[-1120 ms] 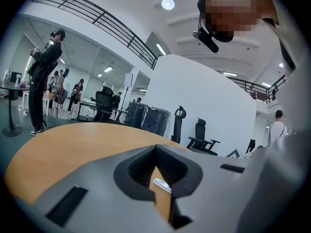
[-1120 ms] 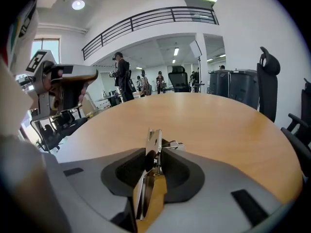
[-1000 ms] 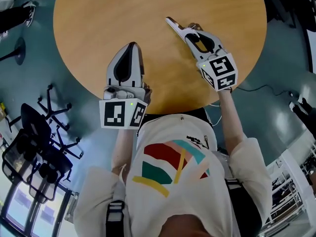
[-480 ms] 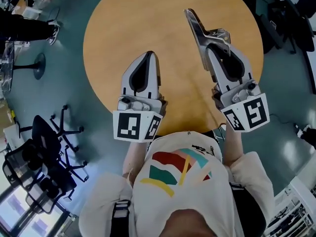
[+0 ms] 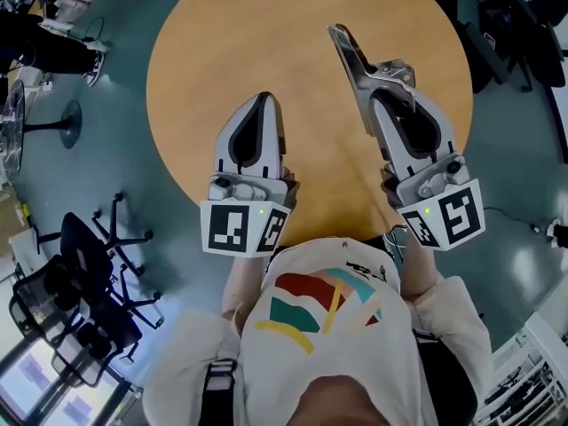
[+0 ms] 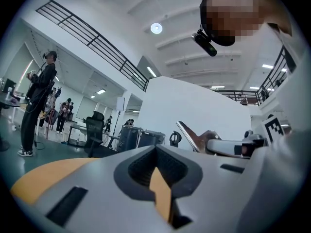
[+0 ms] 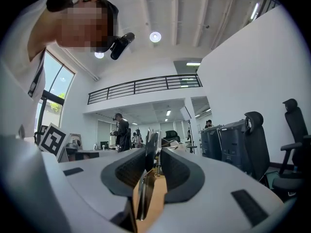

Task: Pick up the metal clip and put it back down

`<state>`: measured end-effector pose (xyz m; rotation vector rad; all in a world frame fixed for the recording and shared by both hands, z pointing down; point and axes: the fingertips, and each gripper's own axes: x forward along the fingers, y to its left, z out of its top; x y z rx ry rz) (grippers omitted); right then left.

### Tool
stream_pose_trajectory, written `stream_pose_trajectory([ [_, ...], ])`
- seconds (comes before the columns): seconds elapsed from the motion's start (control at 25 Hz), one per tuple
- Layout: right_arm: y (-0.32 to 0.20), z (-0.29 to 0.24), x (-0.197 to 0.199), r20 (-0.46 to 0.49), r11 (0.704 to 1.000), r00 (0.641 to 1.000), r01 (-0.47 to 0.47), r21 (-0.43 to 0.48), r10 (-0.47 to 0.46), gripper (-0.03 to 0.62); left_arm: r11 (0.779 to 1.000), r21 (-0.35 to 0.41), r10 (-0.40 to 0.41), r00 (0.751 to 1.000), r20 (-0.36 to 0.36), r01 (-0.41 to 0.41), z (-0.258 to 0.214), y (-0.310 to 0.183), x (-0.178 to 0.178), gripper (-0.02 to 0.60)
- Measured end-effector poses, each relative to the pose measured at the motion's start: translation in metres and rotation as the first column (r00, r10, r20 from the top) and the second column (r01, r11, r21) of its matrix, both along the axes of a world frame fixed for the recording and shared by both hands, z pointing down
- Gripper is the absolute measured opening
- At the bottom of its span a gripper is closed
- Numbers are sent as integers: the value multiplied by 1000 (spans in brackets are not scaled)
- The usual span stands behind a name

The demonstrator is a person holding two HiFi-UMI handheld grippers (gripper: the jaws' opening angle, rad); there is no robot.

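Note:
The metal clip (image 5: 353, 53) is a long silver spring clip that sticks out forward from my right gripper (image 5: 388, 76), which is shut on its rear end and holds it in the air above the round wooden table (image 5: 266, 25). In the right gripper view the clip (image 7: 151, 164) stands edge-on between the pads. My left gripper (image 5: 264, 98) hovers over the table's near left part, shut with nothing in it. From the left gripper view the jaw tips of the left gripper (image 6: 155, 148) meet, and the clip (image 6: 193, 137) shows off to the right.
Black office chairs (image 5: 80, 282) stand on the blue-grey floor at the lower left. A person's legs and shoe (image 5: 53, 53) are at the upper left. More chairs (image 5: 519, 25) sit at the upper right, and a cable (image 5: 515, 213) lies on the floor at the right.
A second ago the right gripper was low at the table with the clip. It has since risen with the clip held, and the left gripper has risen too. Little has moved in the last half second.

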<state>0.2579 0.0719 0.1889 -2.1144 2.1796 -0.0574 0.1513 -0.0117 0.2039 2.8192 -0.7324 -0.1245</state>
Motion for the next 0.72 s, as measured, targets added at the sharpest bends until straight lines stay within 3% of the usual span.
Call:
stream_pose_trajectory([
  [0.4,-10,14,-3,14,999,999,34,-36,-34,112,998,-53,-34,999,1,34,14,-8,-4,43],
  [0.72,-49,41,-35,53,975,982,187,-120,-182,112,985,-116,-122,992,33,125,38,-21,-31,43],
])
